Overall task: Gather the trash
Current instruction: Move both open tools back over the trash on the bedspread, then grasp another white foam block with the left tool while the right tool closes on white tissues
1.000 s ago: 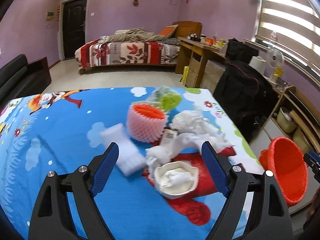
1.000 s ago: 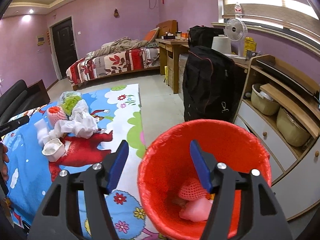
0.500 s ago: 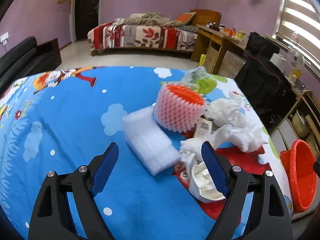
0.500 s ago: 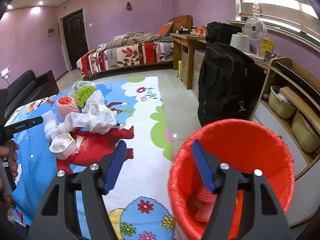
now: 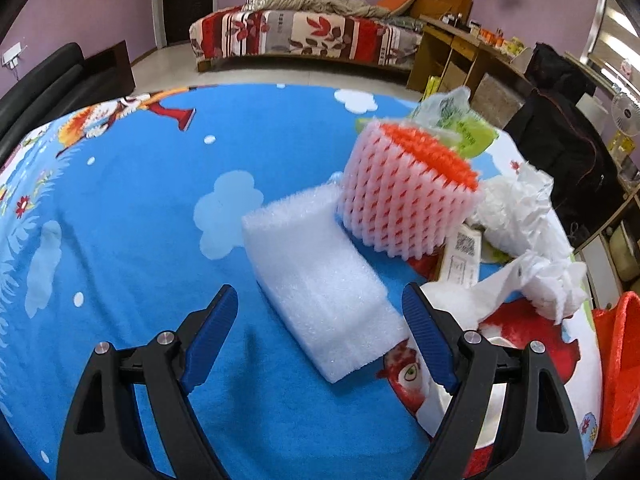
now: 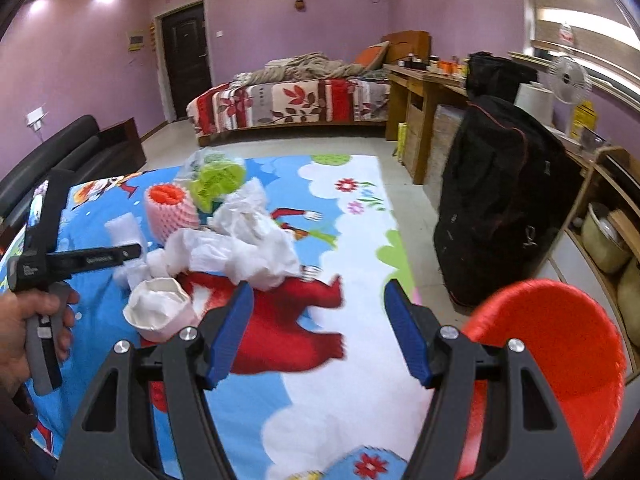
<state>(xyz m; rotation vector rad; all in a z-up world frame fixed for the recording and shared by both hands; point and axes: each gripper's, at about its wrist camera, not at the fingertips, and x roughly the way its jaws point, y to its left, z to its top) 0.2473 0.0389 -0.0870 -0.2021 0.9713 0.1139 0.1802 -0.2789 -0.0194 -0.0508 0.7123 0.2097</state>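
A pile of trash lies on the blue cartoon mat (image 5: 120, 208). Nearest my open left gripper (image 5: 320, 312) is a white foam block (image 5: 316, 276), its near end reaching between the blue pads without touching them. Behind it stands a pink and orange foam fruit net (image 5: 404, 196), then crumpled white paper (image 5: 520, 216) and a green plastic bag (image 5: 452, 120). A white paper bowl (image 6: 158, 312) sits at the pile's near edge. My right gripper (image 6: 320, 320) hangs open and empty above the mat, with the red trash bin (image 6: 560, 356) at its right.
A black bag (image 6: 500, 208) stands on the floor beyond the mat's right edge, next to wooden shelves (image 6: 608, 216). A bed (image 6: 288, 104) and desk (image 6: 420, 92) line the far wall. A black sofa (image 6: 60, 160) borders the mat's left side. A hand (image 6: 20, 320) holds the left gripper.
My left gripper came down and left, from over the white bowl to the foam block. My right gripper swung left off the red bin, which now sits at its right.
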